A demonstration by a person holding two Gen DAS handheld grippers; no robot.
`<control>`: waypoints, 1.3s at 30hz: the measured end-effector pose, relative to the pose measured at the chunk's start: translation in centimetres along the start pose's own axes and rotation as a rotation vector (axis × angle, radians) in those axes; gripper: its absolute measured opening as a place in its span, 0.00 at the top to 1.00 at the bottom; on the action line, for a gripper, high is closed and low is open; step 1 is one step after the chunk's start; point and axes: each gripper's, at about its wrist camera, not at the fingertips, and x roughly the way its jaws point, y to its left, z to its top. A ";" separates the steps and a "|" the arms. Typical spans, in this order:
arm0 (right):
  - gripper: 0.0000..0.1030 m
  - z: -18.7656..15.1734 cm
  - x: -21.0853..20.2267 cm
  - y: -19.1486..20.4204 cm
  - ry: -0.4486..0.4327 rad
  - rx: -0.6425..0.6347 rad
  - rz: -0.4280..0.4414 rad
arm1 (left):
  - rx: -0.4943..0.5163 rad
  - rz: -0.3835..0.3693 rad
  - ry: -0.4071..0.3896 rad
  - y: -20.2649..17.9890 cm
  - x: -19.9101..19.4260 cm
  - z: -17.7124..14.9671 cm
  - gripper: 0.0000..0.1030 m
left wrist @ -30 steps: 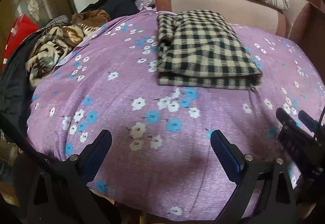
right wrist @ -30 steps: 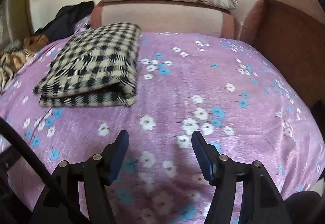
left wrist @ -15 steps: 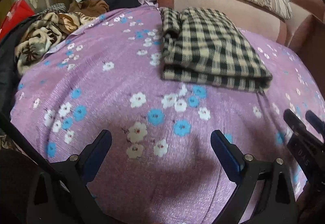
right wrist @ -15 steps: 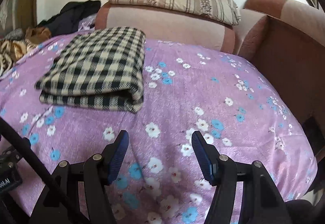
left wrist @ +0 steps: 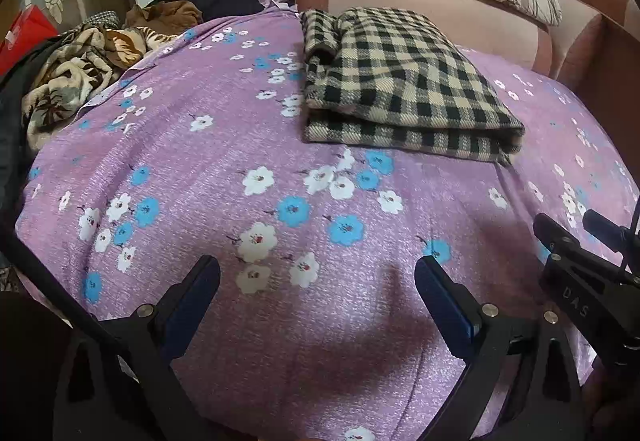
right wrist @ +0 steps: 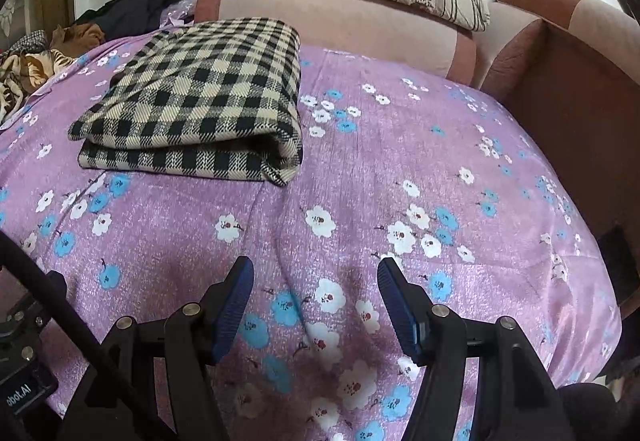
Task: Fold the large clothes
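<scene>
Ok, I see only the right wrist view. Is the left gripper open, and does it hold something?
Observer: The left gripper is open and holds nothing; it hangs above the flowered sheet.
Operator: Is the left side of the checked cloth tidy?
Observer: Not fully; at its far left corner one part is bunched up.
Operator: At my left edge I see only a bit of a pile.
Observer: The pile is loose patterned clothes, not folded, beside the sheet.
</scene>
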 end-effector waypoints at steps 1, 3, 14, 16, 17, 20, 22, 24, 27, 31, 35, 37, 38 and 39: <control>0.34 0.0 0.1 0.0 0.004 0.000 0.002 | 0.005 0.000 0.003 -0.1 0.1 0.0 0.06; 0.34 0.0 0.2 0.0 0.011 0.000 0.006 | 0.015 0.002 0.013 -0.5 0.2 -0.2 0.06; 0.34 -0.1 0.6 0.2 0.019 -0.010 0.009 | 0.022 0.003 0.036 -0.6 0.7 -0.5 0.06; 0.34 -0.1 0.6 0.3 0.019 -0.016 0.010 | 0.023 0.001 0.040 -0.5 0.8 -0.5 0.06; 0.34 -0.1 0.6 0.3 0.020 -0.018 0.010 | 0.023 0.000 0.041 -0.5 0.8 -0.6 0.06; 0.34 -0.2 0.7 0.5 0.021 -0.026 0.012 | 0.023 -0.002 0.046 -0.4 0.9 -0.6 0.06; 0.34 -0.3 0.7 0.7 0.020 -0.029 0.013 | 0.022 -0.005 0.052 -0.4 1.1 -0.5 0.06; 0.34 -0.3 0.6 0.7 0.018 -0.030 0.013 | 0.021 -0.007 0.057 -0.4 1.2 -0.6 0.06; 0.34 -0.2 0.6 0.7 0.017 -0.031 0.013 | 0.018 -0.011 0.064 -0.5 1.4 -0.6 0.06; 0.34 -0.3 0.5 0.8 0.014 -0.032 0.015 | 0.018 -0.014 0.063 -0.5 1.4 -0.6 0.06; 0.34 -0.3 0.4 0.9 0.009 -0.037 0.016 | 0.018 -0.013 0.063 -0.5 1.5 -0.5 0.06; 0.34 -0.2 0.3 0.9 0.004 -0.034 0.018 | 0.020 -0.013 0.064 -0.5 1.5 -0.5 0.06; 0.34 -0.2 0.3 0.9 0.002 -0.033 0.019 | 0.021 -0.013 0.063 -0.5 1.5 -0.5 0.06; 0.34 -0.2 0.3 0.9 -0.001 -0.033 0.019 | 0.020 -0.013 0.063 -0.5 1.5 -0.6 0.06</control>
